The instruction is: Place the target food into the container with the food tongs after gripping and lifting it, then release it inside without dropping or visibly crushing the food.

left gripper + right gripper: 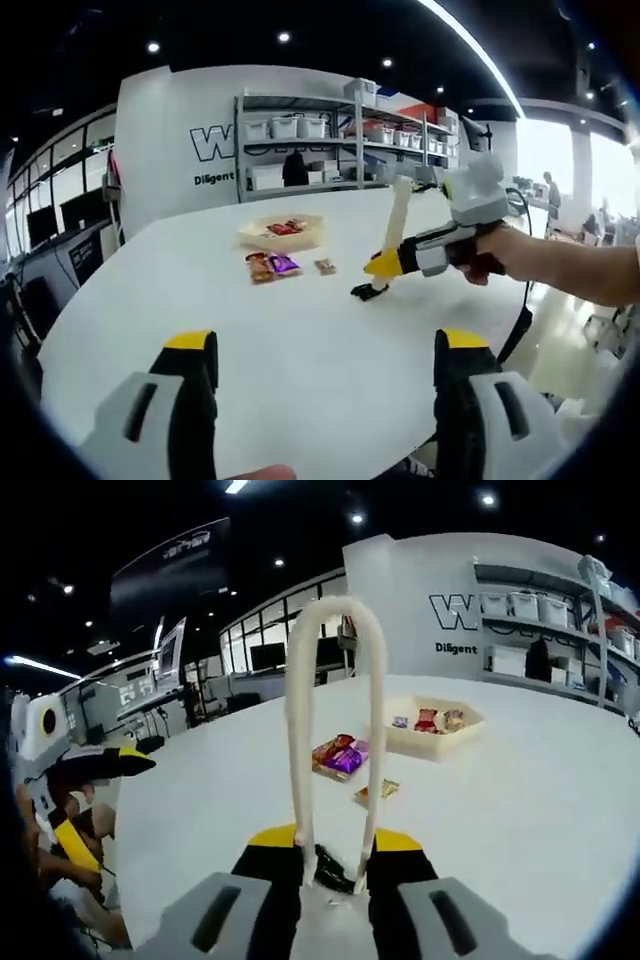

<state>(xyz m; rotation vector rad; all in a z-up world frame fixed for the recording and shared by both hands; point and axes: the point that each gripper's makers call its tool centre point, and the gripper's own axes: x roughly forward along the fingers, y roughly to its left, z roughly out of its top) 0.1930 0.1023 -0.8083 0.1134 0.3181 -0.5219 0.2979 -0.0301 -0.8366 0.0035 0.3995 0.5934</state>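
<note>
Two grippers over the round white table (pixel 300 370): the right gripper (pixel 335 865) clamps cream plastic food tongs (pixel 335 730), tips up, near the table's right edge. Left gripper (pixel 325 375) hovers, jaws spread, holding nothing. Wrapped snack packets (pixel 272 265) lie just before the shallow beige tray (pixel 283 232) toward the far edge; the right gripper view shows snacks inside it.

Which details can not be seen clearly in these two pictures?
- Right gripper view: the working tips of the cream plastic food tongs are hidden between the right gripper jaws.
- Both views: the small wrapped foods on the white table and inside the shallow beige tray are too small to identify.
- Left gripper view: the left gripper is cut off by the bottom edge.
</note>
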